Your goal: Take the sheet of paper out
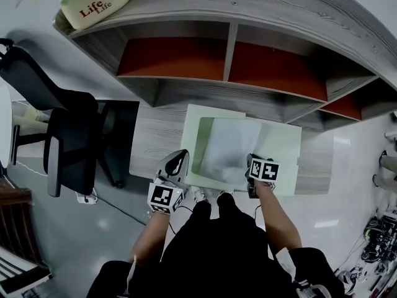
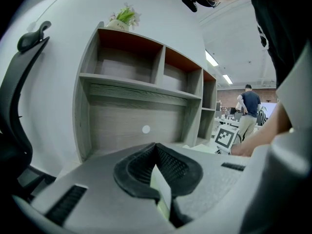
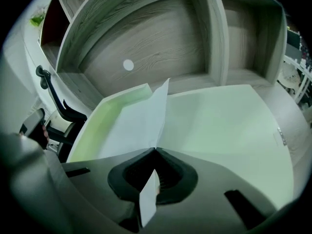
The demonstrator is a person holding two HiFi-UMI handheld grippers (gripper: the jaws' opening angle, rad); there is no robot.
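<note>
One bowed white sheet (image 3: 134, 123) pinched by right gripper (image 3: 155, 150); left gripper (image 2: 156, 145) pinches green folder (image 3: 224, 121)

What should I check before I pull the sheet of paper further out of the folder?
1. Right gripper shut on the sheet of paper: ok.
2. Left gripper shut on the edge of the folder, to hold it back: ok.
3. Folder open, so that the sheet of paper can leave: ok.
4. Only one sheet pinched, not two: cannot tell.
5. Sheet of paper free of tears at the grip: cannot tell.
</note>
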